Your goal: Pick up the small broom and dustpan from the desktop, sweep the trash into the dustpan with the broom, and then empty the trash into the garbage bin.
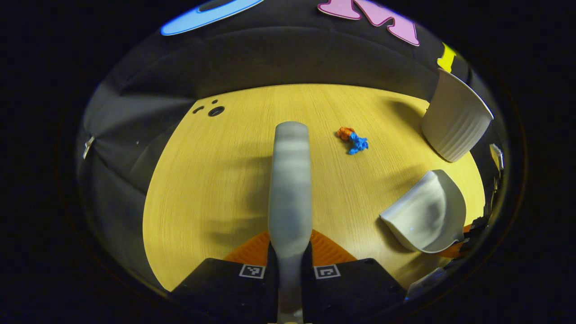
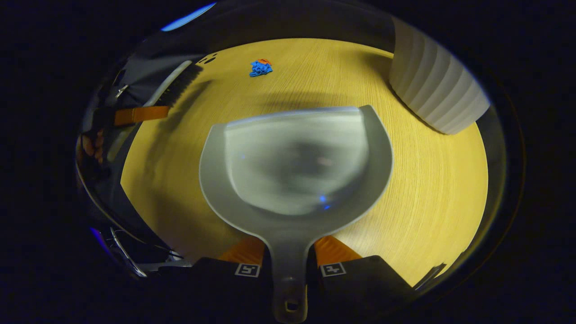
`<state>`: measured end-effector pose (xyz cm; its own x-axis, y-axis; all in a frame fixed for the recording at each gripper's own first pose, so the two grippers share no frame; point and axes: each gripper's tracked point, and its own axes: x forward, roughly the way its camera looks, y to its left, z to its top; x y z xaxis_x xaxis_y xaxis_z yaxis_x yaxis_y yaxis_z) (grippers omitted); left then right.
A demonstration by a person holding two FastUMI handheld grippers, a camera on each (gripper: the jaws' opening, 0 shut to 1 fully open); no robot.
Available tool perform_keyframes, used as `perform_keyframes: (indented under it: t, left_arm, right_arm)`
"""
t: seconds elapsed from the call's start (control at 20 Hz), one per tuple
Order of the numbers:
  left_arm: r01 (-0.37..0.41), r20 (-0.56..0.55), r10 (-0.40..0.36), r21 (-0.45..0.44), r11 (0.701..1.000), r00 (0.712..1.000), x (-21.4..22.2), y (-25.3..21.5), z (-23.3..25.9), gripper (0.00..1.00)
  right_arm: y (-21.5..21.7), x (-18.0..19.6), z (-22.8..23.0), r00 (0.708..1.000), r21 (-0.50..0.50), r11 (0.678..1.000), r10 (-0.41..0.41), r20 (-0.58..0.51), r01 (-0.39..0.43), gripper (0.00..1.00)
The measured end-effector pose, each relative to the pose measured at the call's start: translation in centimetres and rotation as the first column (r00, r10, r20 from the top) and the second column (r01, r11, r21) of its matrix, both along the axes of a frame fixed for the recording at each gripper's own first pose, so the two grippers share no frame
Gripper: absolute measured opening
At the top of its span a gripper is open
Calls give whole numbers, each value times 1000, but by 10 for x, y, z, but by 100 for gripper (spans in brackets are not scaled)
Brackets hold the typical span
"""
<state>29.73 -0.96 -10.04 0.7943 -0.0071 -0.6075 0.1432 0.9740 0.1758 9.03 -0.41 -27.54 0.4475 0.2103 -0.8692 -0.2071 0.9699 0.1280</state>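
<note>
left gripper (image 1: 289,252): jaws closed on broom (image 1: 290,180) handle, broom running straight ahead | right gripper (image 2: 288,258): jaws closed on dustpan (image 2: 297,162) handle, pan straight ahead over table (image 2: 441,189) | trash (image 2: 260,67) far ahead, slightly left | bin (image 2: 434,87) ahead-right

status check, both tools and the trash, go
left tool shut on broom. right tool shut on dustpan. trash unswept on desktop. bin standing nearby.

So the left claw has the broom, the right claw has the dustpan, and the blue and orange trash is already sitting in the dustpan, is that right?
Not quite. The dustpan is empty in the right gripper view; the blue and orange trash lies on the desktop beyond it. The rest holds: left claw grips the broom, right claw the dustpan.
</note>
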Motion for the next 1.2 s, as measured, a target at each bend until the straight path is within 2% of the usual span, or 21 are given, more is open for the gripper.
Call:
perform_keyframes:
  t: [0.05,0.15,0.2,0.25,0.35,0.45,0.5,0.55,0.75,0.85,0.9,1.0,1.2]
  left_arm:
    - [17,1,-17,13,1000,1000,16,-3,3,25]
    - [43,-5,-43,45,998,999,47,-8,9,25]
    - [53,-11,-52,63,997,999,61,-12,10,25]
    - [72,-17,-71,77,994,997,72,-15,10,25]
    - [135,-46,-130,138,981,990,92,-25,5,25]
    - [206,-91,-190,217,954,978,105,-33,0,25]
    - [241,-95,-225,241,940,970,112,-40,2,25]
    - [275,-98,-258,259,926,961,117,-47,3,25]
    - [429,-192,-387,305,850,902,116,-76,-3,25]
    - [462,-213,-414,291,838,885,109,-90,-7,23]
    - [481,-221,-433,265,836,874,103,-99,-13,26]
    - [519,-240,-471,216,827,849,86,-119,-23,23]
    - [605,-293,-555,116,788,779,48,-150,-38,23]
  right_arm:
    - [-4,3,2,1000,-6,1000,20,0,-20,34]
    - [-13,7,7,998,-19,998,64,4,-64,34]
    - [-16,9,10,996,-26,996,87,5,-87,37]
    - [-19,14,10,994,-32,994,106,8,-106,34]
    - [-24,19,10,991,-42,990,134,10,-133,33]
    - [-27,20,9,988,-41,988,151,7,-151,33]
    - [-28,21,8,987,-39,987,159,4,-158,30]
    - [-29,22,7,986,-41,985,168,4,-167,34]
    - [-32,24,5,981,-54,980,194,2,-193,34]
    - [-33,24,4,979,-61,978,202,-5,-202,34]
    - [-33,24,5,978,-63,976,206,-6,-206,34]
    - [-33,25,7,977,-61,975,212,-2,-212,34]
    - [-35,23,3,973,-66,971,229,2,-228,34]
